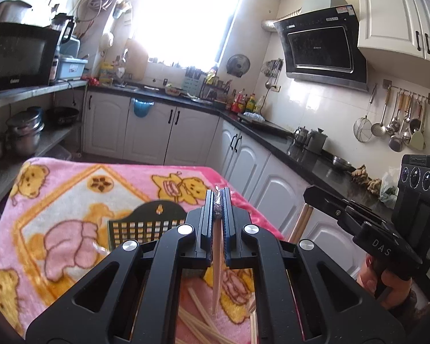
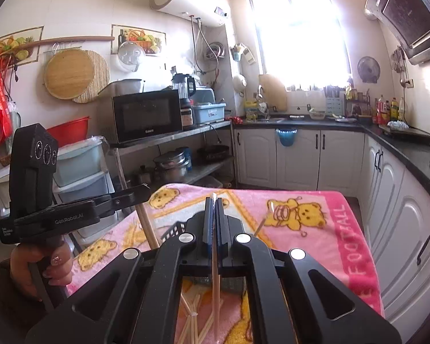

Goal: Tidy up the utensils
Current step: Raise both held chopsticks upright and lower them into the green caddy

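Below, basket [image 1: 146, 226] perhaps half hidden

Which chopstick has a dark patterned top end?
The chopstick in the left gripper: its top end is dark and patterned. The one in the right gripper is plain pale.

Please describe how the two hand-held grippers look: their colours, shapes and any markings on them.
Both are matte black plastic. The left hand-held gripper and right hand-held gripper have two flat parallel fingers with blue ribbed pads, angular linkage arms with cut-outs and silver round pivot pins. Each carries an upright camera block with three round lenses. White lettering reads "DAS" and "Gen.Robot.AI".
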The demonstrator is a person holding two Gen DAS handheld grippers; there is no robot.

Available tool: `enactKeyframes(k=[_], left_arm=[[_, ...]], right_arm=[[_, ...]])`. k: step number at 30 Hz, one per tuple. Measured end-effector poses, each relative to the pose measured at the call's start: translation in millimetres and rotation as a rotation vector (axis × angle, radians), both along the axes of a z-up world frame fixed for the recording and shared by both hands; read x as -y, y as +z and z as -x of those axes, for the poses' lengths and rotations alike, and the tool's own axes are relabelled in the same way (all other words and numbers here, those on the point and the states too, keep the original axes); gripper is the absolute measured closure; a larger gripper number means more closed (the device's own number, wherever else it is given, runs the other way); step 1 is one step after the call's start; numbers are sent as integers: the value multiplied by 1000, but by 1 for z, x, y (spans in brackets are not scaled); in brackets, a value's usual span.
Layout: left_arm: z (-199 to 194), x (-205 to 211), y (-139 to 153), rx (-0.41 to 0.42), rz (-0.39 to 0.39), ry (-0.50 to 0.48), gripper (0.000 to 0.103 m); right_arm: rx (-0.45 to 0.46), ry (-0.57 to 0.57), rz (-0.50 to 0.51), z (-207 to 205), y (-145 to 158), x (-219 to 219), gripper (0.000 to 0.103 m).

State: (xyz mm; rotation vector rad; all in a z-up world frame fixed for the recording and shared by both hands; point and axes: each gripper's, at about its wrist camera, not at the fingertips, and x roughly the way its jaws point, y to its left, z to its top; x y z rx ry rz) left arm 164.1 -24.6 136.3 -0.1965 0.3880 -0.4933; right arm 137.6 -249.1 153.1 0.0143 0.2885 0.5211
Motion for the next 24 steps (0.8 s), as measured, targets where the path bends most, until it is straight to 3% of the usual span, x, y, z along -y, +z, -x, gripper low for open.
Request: enactKeyframes(k=[17, 24], left_arm=[[-22, -8, 48, 93, 19, 25, 100], [-24, -13, 68, 174, -24, 83, 100]], right_arm=[[85, 11, -26, -12, 42, -13, 101], [139, 3, -35, -20, 63, -17, 101]])
